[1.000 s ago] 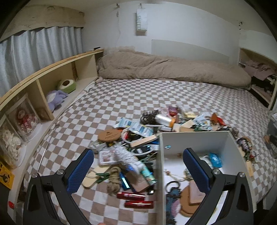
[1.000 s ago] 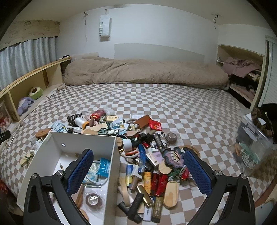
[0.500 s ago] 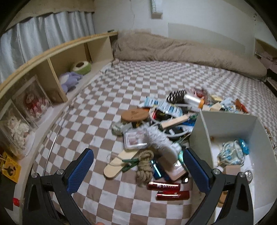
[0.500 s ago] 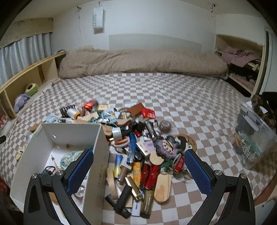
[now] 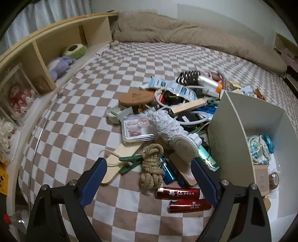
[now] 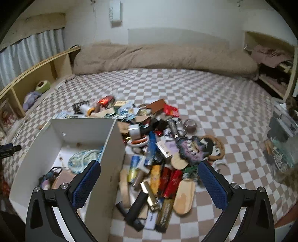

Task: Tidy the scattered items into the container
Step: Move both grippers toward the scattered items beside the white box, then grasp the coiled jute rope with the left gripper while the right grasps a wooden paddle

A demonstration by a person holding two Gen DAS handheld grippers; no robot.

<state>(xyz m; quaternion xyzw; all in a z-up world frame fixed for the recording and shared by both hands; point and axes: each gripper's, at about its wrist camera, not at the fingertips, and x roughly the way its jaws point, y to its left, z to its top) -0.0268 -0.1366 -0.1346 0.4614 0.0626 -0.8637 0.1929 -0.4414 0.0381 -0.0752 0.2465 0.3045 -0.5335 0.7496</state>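
Legible in the left wrist view, lower centre: gold Chinese characters along the upper red lighter (image 5: 177, 193), beginning with what looks like "鹤仁", the smaller ones after them too fine to make out. Just below, on the lower red lighter (image 5: 190, 205), a gold heart mark over a line of tiny script, unreadable. On the cork oval (image 5: 136, 98), centre of frame, a faint dark stamp, not decipherable. In the right wrist view, top centre, on the white hanging bag (image 6: 115, 11) on the wall, vertical grey letters, seemingly "SWEETS", blurred. Print on other packets too small or smeared to read.
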